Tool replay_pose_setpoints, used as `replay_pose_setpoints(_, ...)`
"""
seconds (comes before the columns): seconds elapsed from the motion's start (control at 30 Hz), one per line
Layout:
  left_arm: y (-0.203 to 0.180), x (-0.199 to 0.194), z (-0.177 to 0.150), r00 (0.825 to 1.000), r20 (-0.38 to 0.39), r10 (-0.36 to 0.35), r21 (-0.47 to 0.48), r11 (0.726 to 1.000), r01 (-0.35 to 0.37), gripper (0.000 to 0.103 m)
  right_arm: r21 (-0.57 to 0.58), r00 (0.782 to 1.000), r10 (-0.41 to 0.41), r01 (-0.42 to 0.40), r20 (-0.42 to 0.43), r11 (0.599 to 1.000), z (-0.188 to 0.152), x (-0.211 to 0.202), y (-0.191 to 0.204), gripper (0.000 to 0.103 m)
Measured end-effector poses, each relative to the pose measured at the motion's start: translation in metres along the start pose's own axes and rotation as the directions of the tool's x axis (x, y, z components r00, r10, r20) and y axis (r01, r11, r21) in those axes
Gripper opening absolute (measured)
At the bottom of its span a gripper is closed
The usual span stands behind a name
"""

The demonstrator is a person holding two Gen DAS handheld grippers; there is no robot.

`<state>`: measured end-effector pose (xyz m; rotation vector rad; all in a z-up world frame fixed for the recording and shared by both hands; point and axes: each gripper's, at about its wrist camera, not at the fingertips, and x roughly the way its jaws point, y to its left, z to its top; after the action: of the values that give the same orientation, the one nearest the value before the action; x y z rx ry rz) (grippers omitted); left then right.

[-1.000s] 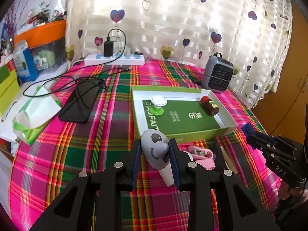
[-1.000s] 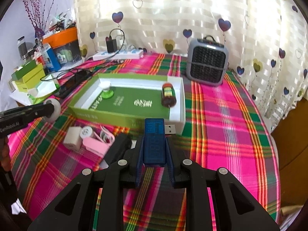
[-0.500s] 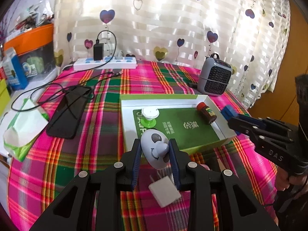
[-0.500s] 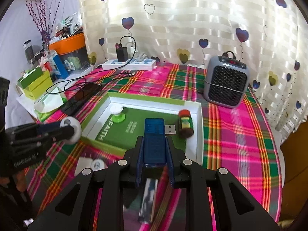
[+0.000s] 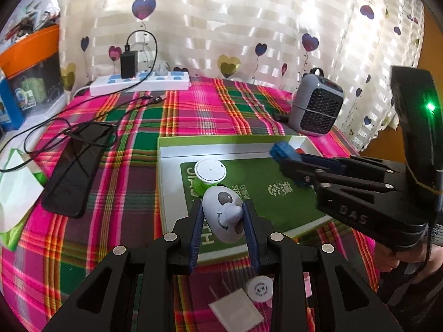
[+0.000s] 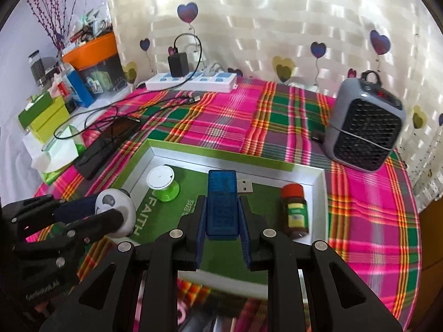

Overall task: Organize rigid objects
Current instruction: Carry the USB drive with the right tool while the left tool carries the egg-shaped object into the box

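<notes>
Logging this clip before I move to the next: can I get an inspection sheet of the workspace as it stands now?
Surface: table under a pink and green plaid cloth.
Job's things: green tray holds a spool and a brown bottle lying down; white charger and round disc outside it.
Clutter: phone, tissue pack, heater.
Grippers: left claw shut on a white face toy; right claw shut on a blue USB stick, both over the tray.
Cables: black lead from power strip.
Surroundings: heart curtain, boxes at left.
</notes>
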<state>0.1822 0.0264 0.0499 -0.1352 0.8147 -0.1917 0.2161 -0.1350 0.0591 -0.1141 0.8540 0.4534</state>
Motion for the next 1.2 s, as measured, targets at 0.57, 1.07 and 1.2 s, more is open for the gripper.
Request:
replay_pose_setpoints(0.57,0.012,0.038,0.003,0.997,-0.071,-0.007,-0.022,1.000,0.006,0.027,-0.028,0.995,0.001,-0.004,-0.100,1.000,0.015,0.054,0.005,0.023)
replay_pose_setpoints(1.07,0.009,0.045,0.003,0.997,-0.077,-0.011,-0.007,1.000,0.011,0.027,-0.023,0.992,0.011,-0.014,-0.127,1.000,0.016,0.070,0.005,0.023)
replay_pose_setpoints(1.2,0.009,0.044,0.004,0.997,-0.077,-0.005,-0.002,1.000,0.005,0.028,-0.017,0.992,0.014,-0.016,-0.126,1.000,0.015,0.071,0.005,0.023)
